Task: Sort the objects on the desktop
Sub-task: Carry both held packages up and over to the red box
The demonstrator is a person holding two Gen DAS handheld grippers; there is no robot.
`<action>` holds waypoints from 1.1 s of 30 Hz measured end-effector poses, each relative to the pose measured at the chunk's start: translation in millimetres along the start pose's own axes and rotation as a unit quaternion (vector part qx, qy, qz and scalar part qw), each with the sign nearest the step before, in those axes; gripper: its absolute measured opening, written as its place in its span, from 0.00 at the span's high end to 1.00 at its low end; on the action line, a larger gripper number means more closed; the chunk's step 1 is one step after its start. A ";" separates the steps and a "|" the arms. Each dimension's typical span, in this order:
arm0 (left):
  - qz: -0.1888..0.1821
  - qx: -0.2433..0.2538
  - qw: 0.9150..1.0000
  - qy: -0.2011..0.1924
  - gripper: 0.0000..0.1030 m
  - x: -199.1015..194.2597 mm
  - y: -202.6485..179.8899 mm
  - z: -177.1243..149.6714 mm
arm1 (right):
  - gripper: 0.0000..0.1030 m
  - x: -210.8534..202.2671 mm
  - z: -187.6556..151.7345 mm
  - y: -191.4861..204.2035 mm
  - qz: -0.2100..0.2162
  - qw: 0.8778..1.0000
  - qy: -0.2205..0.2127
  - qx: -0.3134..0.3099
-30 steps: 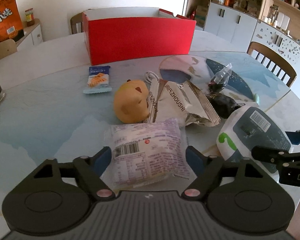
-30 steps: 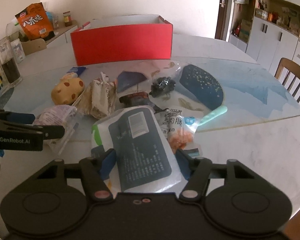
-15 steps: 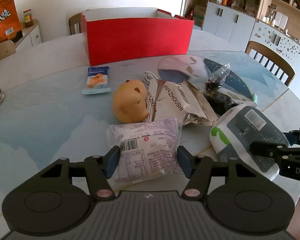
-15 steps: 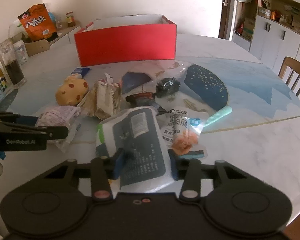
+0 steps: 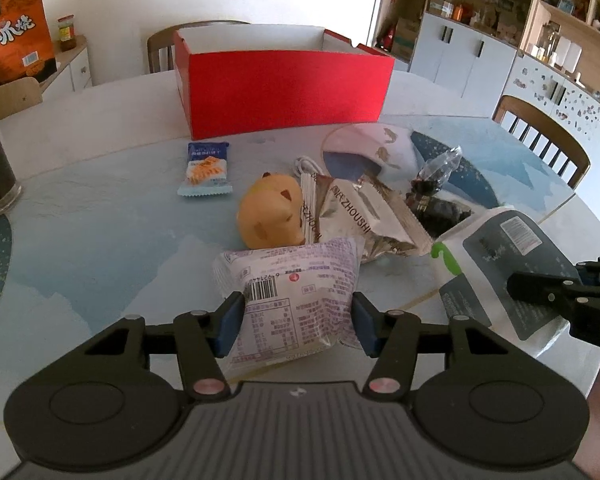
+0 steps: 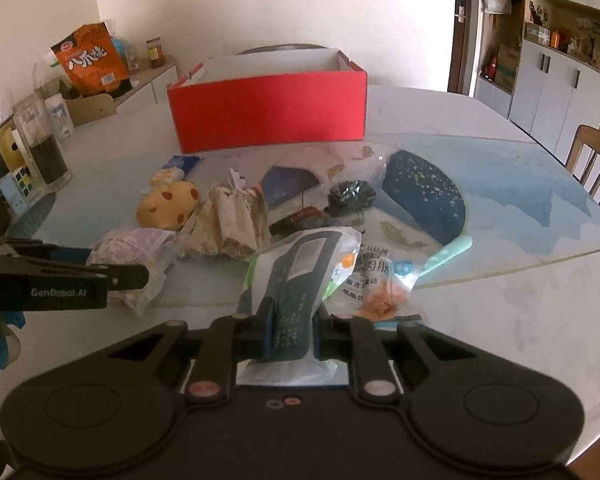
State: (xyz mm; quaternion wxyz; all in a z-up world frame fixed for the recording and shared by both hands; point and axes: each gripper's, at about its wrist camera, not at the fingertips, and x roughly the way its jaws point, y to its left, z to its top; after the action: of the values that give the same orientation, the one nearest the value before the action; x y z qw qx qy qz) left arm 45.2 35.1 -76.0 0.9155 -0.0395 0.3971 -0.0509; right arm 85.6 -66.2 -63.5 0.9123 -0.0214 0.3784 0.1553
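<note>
Plainly, each hand has taken one packet from the clutter. The purple snack packet [image 5: 292, 300] sits between the left gripper [image 5: 296, 322] fingers, which press its two side edges; it looks lifted off the surface [image 5: 100, 232], tilted back toward the camera. The white and grey pouch [image 6: 296, 280] stands upright between the right gripper [image 6: 292, 334] fingers, which are pinched tight on its lower end so the foil bulges above them. Held by their near ends like this, both can probably be carried forward and dropped into the red box [image 5: 284, 92], which lies well ahead of both pairs of fingers with its top open.

Just beyond the left fingers are the yellow plush toy [image 5: 272, 212] and a silver bag [image 5: 360, 216]; a small blue wafer packet [image 5: 206, 170] lies further on, toward the box. To the right of the right fingers rests a clear packet with orange bits [image 6: 380, 284].

A second ago both pairs of fingers stood wide, straddling their packets flat on the surface; since then they have closed in and both packets have come up.
</note>
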 end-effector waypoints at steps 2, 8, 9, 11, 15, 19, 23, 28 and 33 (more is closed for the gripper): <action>0.001 0.002 1.000 -0.001 0.45 -5.2 -1.1 1.5 | 0.84 -4.3 2.3 0.4 0.004 1.000 -0.004 -0.001; 0.003 0.001 1.000 -0.003 0.45 -17.1 -3.2 10.9 | 0.84 -17.6 14.2 -1.6 0.011 1.000 -0.020 0.001; 0.002 -0.001 1.000 -0.005 0.45 -18.9 -3.1 13.8 | 0.84 -18.3 16.6 -1.9 0.012 1.000 -0.022 0.001; 0.005 -0.002 1.000 -0.009 0.45 -23.0 -4.0 20.4 | 0.84 -20.5 22.3 -1.3 0.013 1.000 -0.028 -0.002; 0.016 0.010 1.000 -0.012 0.45 -28.9 -8.1 35.4 | 0.84 -23.3 34.5 -0.2 0.016 0.999 -0.036 -0.010; 0.015 0.010 1.000 -0.021 0.45 -33.3 -8.2 52.2 | 0.84 -21.8 49.6 -2.7 0.025 0.999 -0.037 -0.014; 0.016 0.008 0.999 -0.029 0.45 -34.7 -7.3 70.0 | 0.84 -21.5 71.4 -9.7 0.034 0.998 -0.047 -0.012; 0.032 0.009 0.999 -0.029 0.45 -30.4 -6.7 94.0 | 0.84 -19.9 98.9 -18.0 0.038 0.997 -0.061 -0.012; 0.037 -0.002 0.999 -0.028 0.45 -23.5 -2.3 117.5 | 0.84 -15.1 124.8 -25.8 0.037 0.997 -0.068 -0.021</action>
State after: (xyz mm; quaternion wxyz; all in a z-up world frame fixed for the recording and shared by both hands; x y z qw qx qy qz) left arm 115.0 39.5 21.3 0.9274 -0.0281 0.3728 -0.0152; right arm 168.7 -75.2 34.0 0.9288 -0.0160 0.3127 0.1983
